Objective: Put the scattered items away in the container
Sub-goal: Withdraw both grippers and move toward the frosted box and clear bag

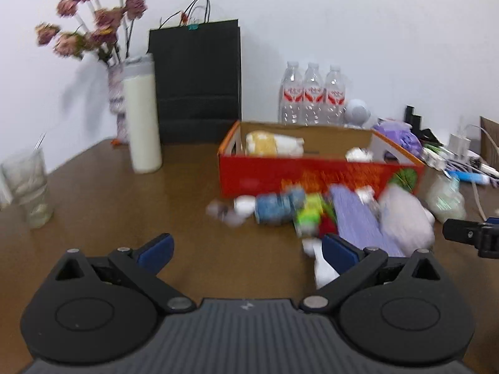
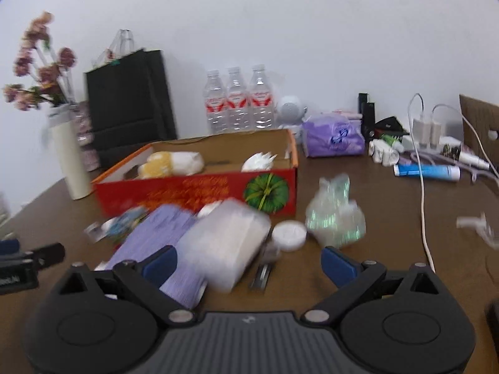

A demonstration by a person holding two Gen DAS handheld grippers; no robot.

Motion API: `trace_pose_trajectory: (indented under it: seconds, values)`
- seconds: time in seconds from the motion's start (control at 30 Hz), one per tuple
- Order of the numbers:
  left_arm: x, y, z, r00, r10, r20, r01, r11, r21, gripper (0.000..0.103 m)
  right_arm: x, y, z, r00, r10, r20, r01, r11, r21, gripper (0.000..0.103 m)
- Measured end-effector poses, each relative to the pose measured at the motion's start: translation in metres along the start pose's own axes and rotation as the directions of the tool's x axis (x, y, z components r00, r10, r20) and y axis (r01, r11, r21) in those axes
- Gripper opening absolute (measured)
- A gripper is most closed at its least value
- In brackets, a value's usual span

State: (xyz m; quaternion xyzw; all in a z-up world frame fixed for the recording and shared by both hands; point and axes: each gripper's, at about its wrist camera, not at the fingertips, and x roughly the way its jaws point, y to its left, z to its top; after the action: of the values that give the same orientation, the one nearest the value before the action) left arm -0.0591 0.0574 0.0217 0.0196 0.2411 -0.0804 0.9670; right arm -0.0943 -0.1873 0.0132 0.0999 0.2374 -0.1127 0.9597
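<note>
Scattered items (image 2: 218, 243) below 2 spread grippers (image 2: 249, 265)

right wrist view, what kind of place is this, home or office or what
Probably a home or small office desk against a plain white wall: a brown table cluttered with water bottles, phone chargers and a vase of flowers.

The left wrist view is looking forward and slightly down from low over the brown worktop (image 1: 103, 205), along the left hand-held gripper (image 1: 246, 249), facing the white wall. The right wrist view is looking the same way along the right hand-held gripper (image 2: 249, 263), sitting further right. Both are taking in the red box (image 1: 312, 177) (image 2: 193, 191), the black bag (image 1: 196, 81) (image 2: 128, 103) and three water bottles (image 1: 313, 96) (image 2: 238, 99), with the clutter lying close in front. Each is catching the other gripper at its frame edge.
</note>
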Motion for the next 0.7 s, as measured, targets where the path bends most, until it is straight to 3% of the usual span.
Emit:
trace_pose_trajectory:
  seconds: [0.17, 0.3, 0.5, 0.6, 0.7]
  values:
    - [-0.055, 0.000, -0.044, 0.999, -0.051, -0.011, 0.051, 0.999, -0.004, 0.103, -0.063, -0.004, -0.043, 0.998, 0.060, -0.018, -0.061, 0.998, -0.017, 0.098]
    - [-0.062, -0.008, -0.051, 0.991, -0.101, -0.088, 0.105, 0.994, 0.042, 0.103, -0.084, -0.016, -0.064, 0.997, 0.060, -0.040, -0.058, 0.998, 0.039, 0.098]
    - [-0.038, -0.030, -0.018, 0.988, -0.155, -0.026, 0.157, 0.984, 0.088, 0.101, -0.060, -0.034, -0.049, 0.998, 0.054, -0.030, -0.051, 0.994, 0.094, 0.093]
    - [-0.021, -0.049, 0.008, 0.973, -0.229, 0.023, 0.225, 0.968, 0.113, 0.099, -0.042, -0.042, -0.033, 0.999, 0.026, -0.019, -0.024, 0.996, 0.088, 0.089]
    - [0.006, -0.080, 0.032, 0.959, -0.283, 0.019, 0.276, 0.947, 0.165, 0.098, -0.027, -0.056, -0.016, 1.000, 0.000, -0.010, 0.001, 0.997, 0.076, 0.087]
